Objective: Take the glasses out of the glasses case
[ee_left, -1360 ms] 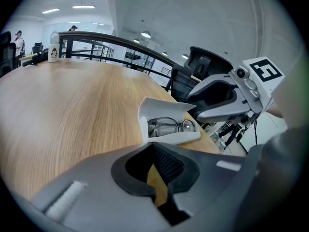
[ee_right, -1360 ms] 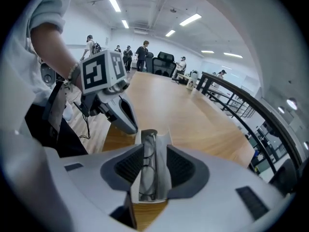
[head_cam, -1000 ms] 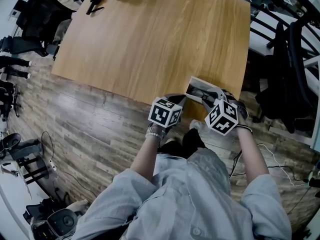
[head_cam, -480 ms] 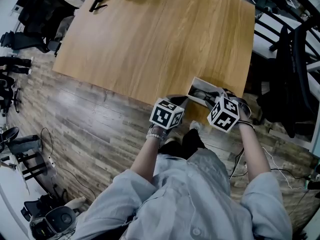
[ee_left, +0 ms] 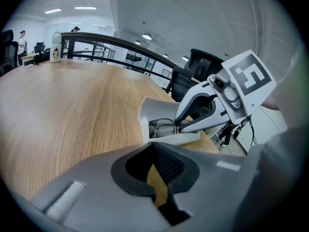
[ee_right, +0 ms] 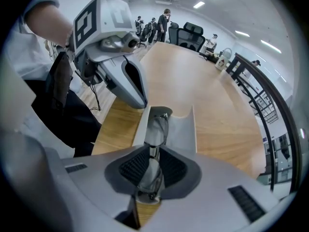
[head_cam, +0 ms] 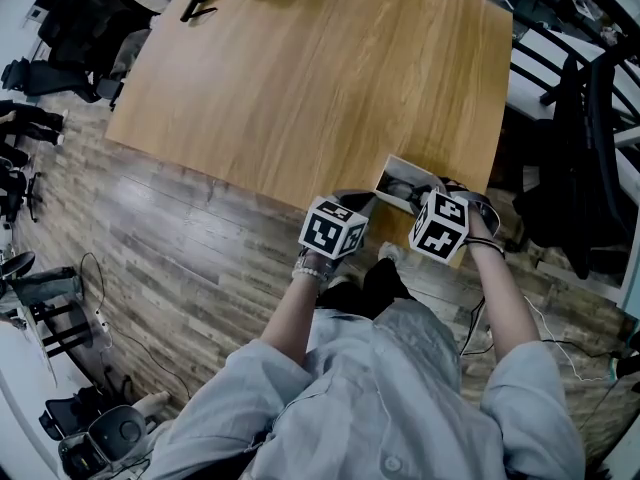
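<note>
Right gripper (ee_right: pixel 153 153) is the one doing the work here. It's tipped steeply down into the open glasses case (ee_right: pixel 182 129), and its jaws have just been closing. They're now pinched on the glasses (ee_right: pixel 155 122), and you can see a lens and a bit of rim squeezed right between the two ribbed pads (ee_right: pixel 133 166). The rest of the frame runs forward from the pads and still sits down in the tray of the case, so the glasses aren't out yet

The case is a pale grey open box sitting at the near right corner of the wooden table (head_cam: pixel 320 88), close to the edge by the person's body. From the left gripper view you can see a lens poking up inside it, with the right gripper's finger reaching in over the top

Left gripper (ee_left: pixel 155 153) is angled down at the table just beside the near end of the case. Its jaws are only a little apart, a thin slit with bare wood showing through and nothing in it. Can't really tell if it's touching the case or just parked next to it
</note>
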`<state>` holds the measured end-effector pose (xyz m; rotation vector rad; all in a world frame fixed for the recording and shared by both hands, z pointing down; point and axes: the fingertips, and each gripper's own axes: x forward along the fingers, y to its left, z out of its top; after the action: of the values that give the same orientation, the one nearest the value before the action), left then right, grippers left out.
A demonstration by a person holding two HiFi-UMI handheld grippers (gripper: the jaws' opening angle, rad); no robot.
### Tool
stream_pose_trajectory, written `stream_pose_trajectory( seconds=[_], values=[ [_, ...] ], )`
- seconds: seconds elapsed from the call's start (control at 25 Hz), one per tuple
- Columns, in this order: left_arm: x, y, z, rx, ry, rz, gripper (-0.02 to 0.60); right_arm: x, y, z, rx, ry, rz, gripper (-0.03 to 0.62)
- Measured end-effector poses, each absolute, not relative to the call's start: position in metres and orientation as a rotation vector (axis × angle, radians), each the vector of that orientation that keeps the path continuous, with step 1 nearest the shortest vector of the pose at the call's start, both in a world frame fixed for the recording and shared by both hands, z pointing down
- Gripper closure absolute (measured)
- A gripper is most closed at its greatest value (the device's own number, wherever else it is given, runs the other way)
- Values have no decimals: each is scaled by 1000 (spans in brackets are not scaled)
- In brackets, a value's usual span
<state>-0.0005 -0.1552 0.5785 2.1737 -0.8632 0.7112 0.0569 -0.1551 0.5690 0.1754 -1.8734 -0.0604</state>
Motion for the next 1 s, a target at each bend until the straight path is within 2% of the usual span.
stream_pose_trajectory(
  seconds=[0.28,1.0],
  values=[
    [-1,-155,578,2174,-868,706,577,55,-159,561,255,-1923,-51,577],
    [-3,-156,579,2177,-868,703,577,55,-160,538,348,-1932,-171,579]
  ],
)
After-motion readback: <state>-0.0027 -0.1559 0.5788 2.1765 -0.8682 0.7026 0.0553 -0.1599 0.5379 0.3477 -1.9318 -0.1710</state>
